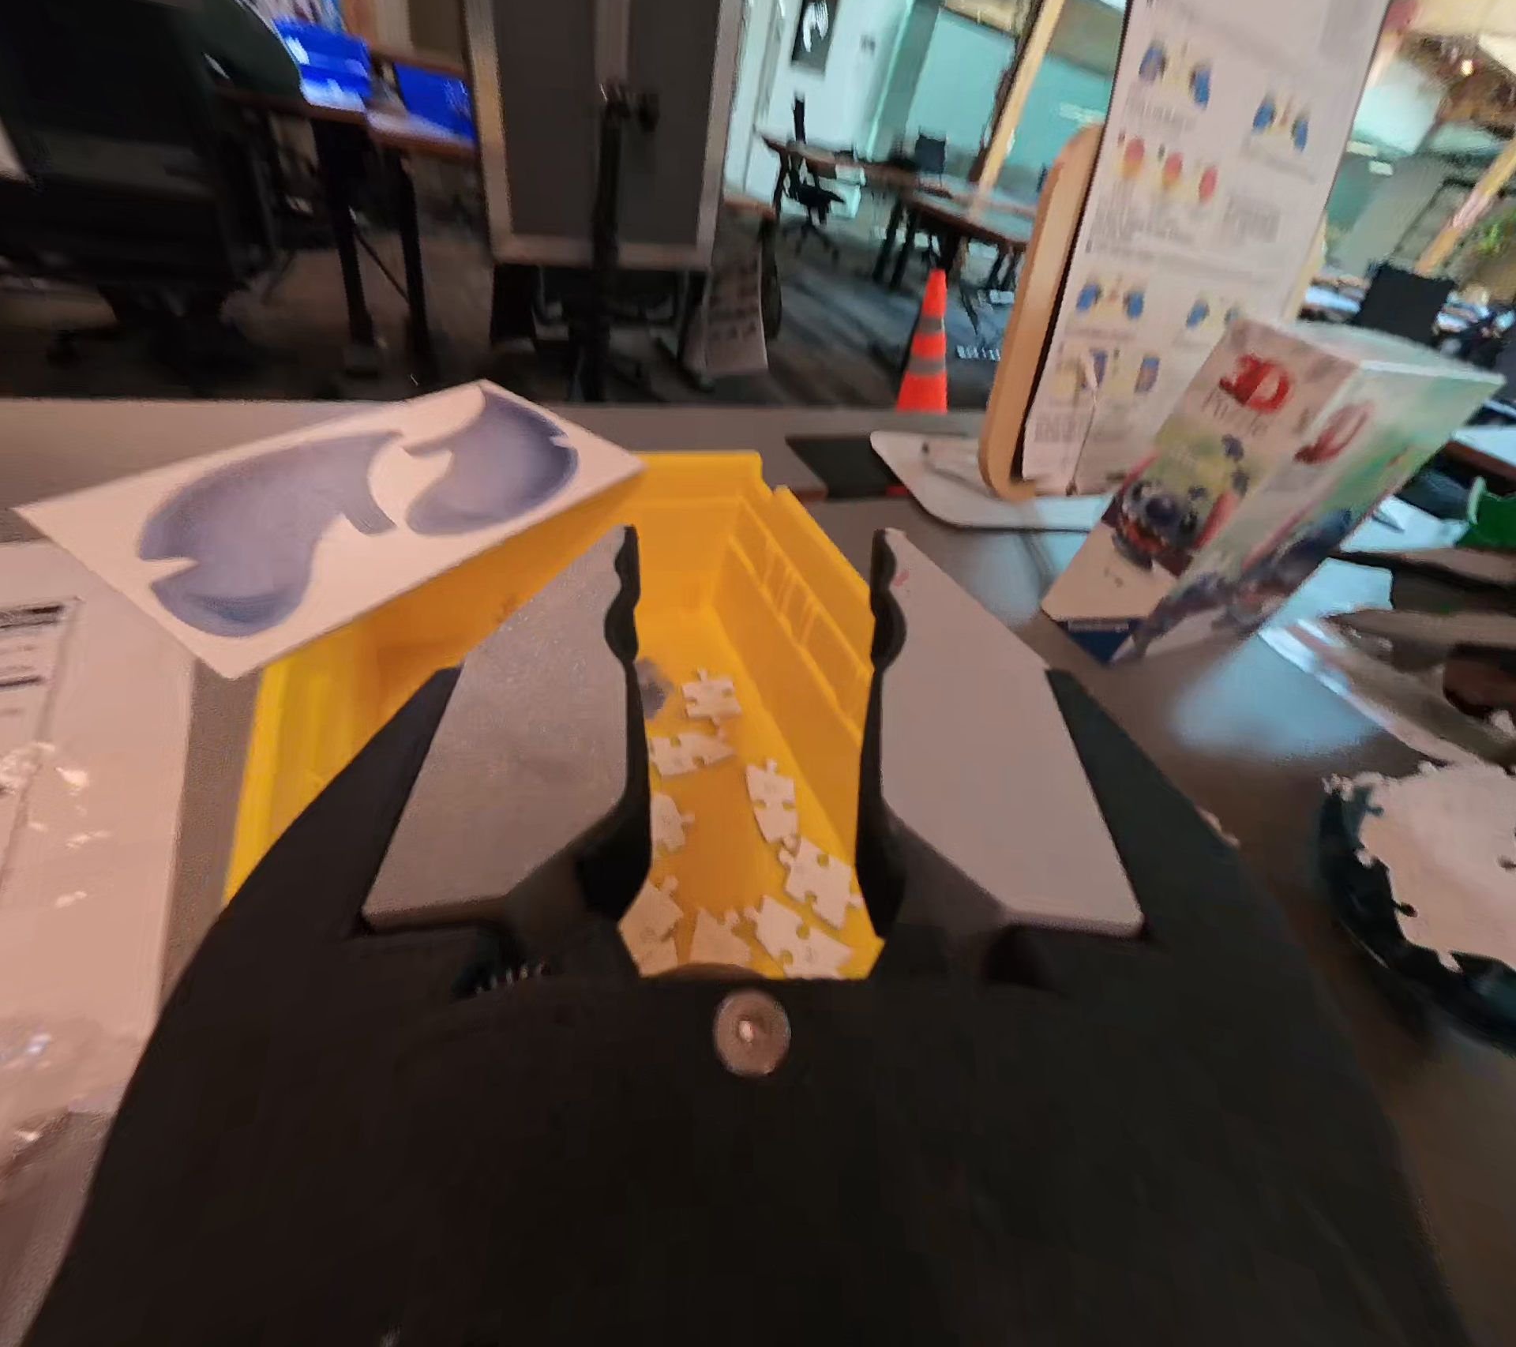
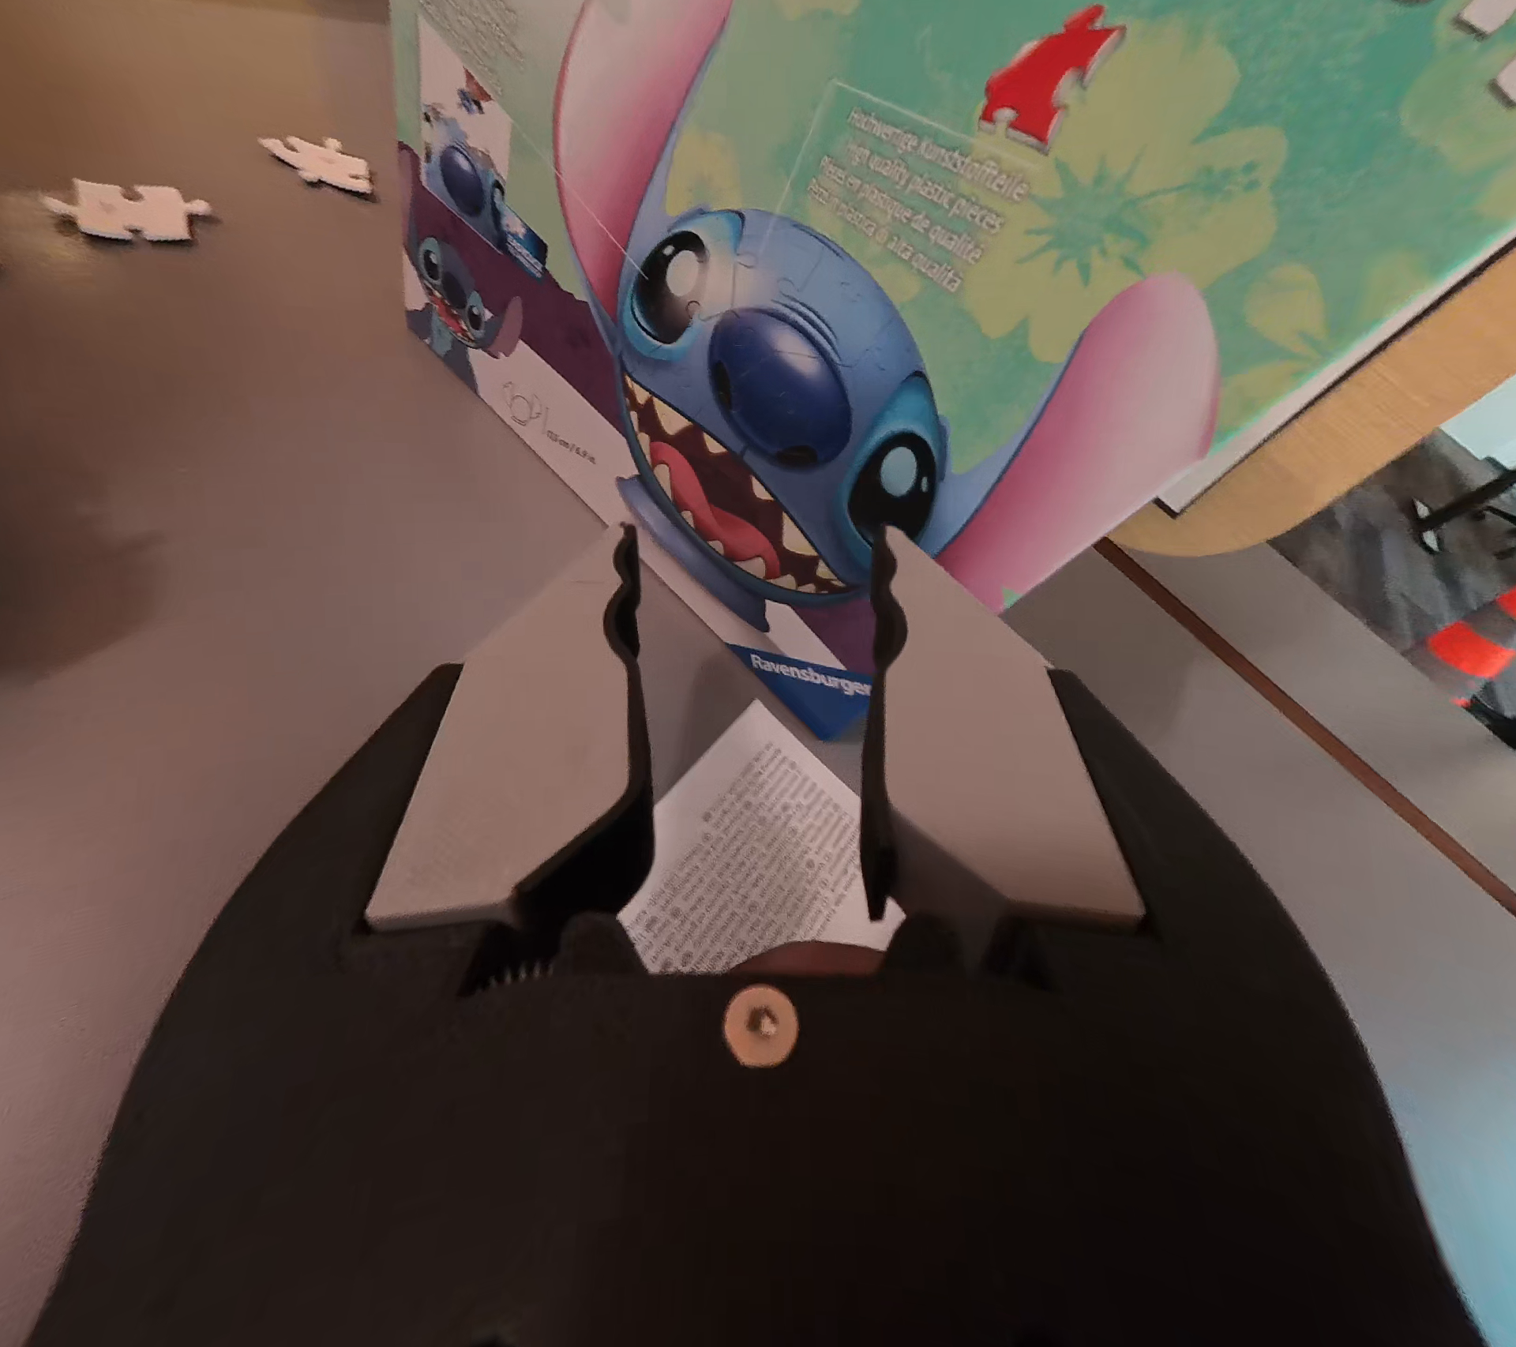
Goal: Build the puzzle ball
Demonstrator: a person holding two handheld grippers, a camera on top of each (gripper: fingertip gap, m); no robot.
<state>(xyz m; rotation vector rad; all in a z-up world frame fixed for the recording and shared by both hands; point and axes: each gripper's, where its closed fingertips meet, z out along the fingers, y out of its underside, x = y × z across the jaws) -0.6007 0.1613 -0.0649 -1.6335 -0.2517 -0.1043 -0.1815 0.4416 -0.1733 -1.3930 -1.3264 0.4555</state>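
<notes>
Two loose puzzle pieces [image 2: 127,210] beside one puzzle box [image 2: 943,175].

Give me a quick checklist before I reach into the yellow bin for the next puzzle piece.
1. Left hand-held gripper open and empty: ok, jaws apart, nothing between them.
2. Left one lined up over the yellow bin: ok.
3. Loose puzzle pieces in the bin: ok, several lie white side up on its floor.
4. Way into the bin: not ok, the white card with blue ear shapes covers the bin's far left corner.
5. Right hand-held gripper free: ok, open and empty, facing the puzzle box.
6. Partly built ball steady: cannot tell, only its blurred edge shows.
</notes>
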